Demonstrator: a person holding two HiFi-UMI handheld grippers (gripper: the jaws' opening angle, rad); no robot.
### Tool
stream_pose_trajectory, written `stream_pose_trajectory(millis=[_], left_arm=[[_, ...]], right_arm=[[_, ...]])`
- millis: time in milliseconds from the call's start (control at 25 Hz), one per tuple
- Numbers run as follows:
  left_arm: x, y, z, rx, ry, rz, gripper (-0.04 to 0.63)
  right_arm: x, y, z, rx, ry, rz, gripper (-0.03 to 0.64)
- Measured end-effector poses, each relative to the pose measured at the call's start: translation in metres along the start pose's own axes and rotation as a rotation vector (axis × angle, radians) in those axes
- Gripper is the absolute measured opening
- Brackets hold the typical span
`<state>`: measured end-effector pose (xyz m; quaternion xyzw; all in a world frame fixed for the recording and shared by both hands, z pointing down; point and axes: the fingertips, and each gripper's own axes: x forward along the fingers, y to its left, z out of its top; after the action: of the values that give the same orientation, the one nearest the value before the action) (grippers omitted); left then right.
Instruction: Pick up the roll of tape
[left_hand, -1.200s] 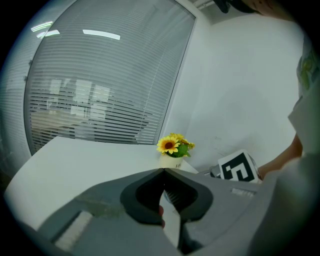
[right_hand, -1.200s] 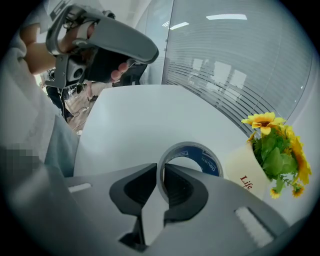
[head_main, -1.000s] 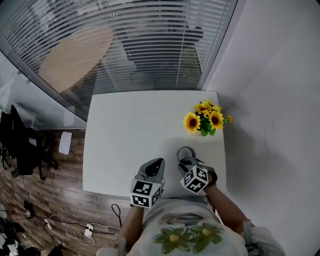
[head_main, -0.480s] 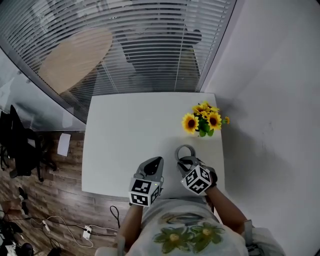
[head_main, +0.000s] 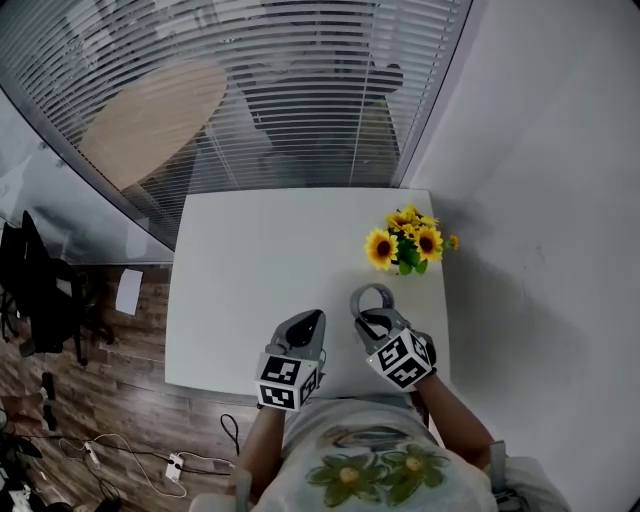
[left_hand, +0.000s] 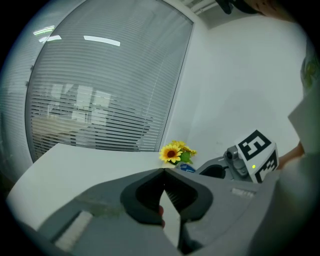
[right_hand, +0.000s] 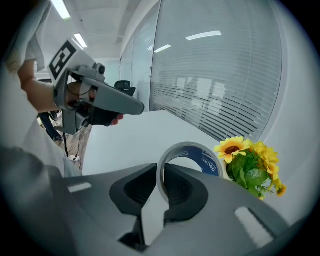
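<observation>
The roll of tape (right_hand: 190, 155) is a grey ring with a blue inner core. It stands on edge between the jaws of my right gripper (right_hand: 161, 172), which is shut on its wall and holds it above the white table (head_main: 260, 260). In the head view the roll of tape (head_main: 372, 299) sticks out ahead of the right gripper (head_main: 370, 316), near the table's front right. My left gripper (head_main: 305, 327) hovers beside it on the left, jaws shut with nothing between them. In the left gripper view its tips (left_hand: 163, 172) meet, and the right gripper (left_hand: 235, 162) shows at the right.
A bunch of yellow sunflowers (head_main: 405, 240) stands at the table's right edge, just beyond the tape, close to a white wall (head_main: 540, 200). A glass partition with blinds (head_main: 280, 80) runs behind the table. Cables (head_main: 120, 450) lie on the wooden floor at left.
My right gripper has risen with the tape in it, and the roll now stands more upright and clear of the table. The left gripper has barely moved.
</observation>
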<state>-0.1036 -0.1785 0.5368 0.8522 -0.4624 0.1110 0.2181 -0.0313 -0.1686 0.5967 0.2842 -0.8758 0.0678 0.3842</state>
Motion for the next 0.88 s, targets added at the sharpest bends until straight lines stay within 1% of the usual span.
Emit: stream_pose_trajectory(millis=[400,880], left_arm=[[-0.006,-0.003,0.011,-0.021,-0.035,-0.007,-0.002],[-0.01,-0.007,0.017,-0.026,-0.058,-0.009,-0.002]], right_arm=[[-0.023,-0.002,0.032,0.114,-0.133,0.019,0.051],[-0.052,-0.002,0.06,0.302,-0.307,0.098,0.049]])
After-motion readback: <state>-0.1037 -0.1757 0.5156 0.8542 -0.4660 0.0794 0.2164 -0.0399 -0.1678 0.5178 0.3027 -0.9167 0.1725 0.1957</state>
